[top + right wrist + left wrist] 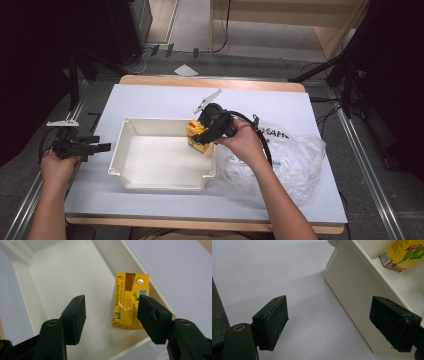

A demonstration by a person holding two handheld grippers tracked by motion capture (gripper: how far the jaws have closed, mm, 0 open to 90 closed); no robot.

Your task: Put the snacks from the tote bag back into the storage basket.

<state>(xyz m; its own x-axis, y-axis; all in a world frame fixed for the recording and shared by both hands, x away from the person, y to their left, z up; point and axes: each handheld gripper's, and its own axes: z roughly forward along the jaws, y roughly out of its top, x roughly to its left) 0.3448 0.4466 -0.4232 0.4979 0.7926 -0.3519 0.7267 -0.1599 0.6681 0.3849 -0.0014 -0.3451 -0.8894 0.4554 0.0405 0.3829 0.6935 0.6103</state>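
The juice box rests in the tray, lower right of the right gripper view; right gripper released above it, left gripper released. Next, likely withdraw toward the bag.

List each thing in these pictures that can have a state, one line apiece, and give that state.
Right gripper: open, jaws above the carton, not pressing it.
Left gripper: open, nothing between the jaws, beside the tray's outer wall.
Yellow drink carton: inside the tray by its wall, closed.
White tray: upright on the table, holding the carton.
Clear plastic bag: crumpled, lying beside the tray.
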